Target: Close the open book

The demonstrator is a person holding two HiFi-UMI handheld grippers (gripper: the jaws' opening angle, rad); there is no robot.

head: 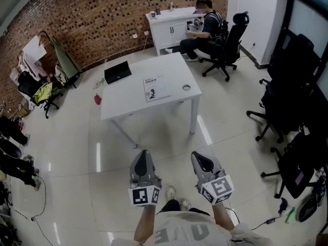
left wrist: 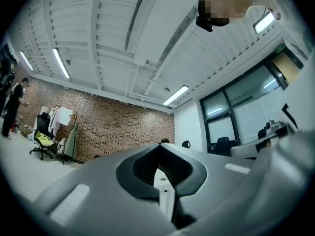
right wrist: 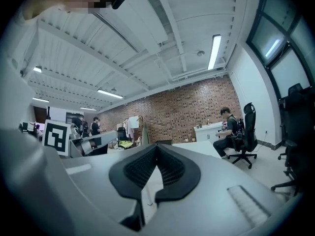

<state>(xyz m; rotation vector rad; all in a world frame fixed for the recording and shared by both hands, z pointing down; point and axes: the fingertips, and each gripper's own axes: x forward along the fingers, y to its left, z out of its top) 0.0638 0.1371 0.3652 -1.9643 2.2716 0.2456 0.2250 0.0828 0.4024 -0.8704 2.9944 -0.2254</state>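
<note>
Facing the book (head: 156, 88) lying on the tabletop (head: 128, 100) far ahead, the left tool (head: 143, 158) and right tool (head: 201, 160) are pressed together, empty; it looks like the walk-up, so next means stepping close.

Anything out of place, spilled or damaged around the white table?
One thing: a small pink object seems to lie on the floor by the left edge of the table in the head view; what it is I cannot tell. On the table the book, a black flat item and a small ring lie flat, nothing spilled.
</note>
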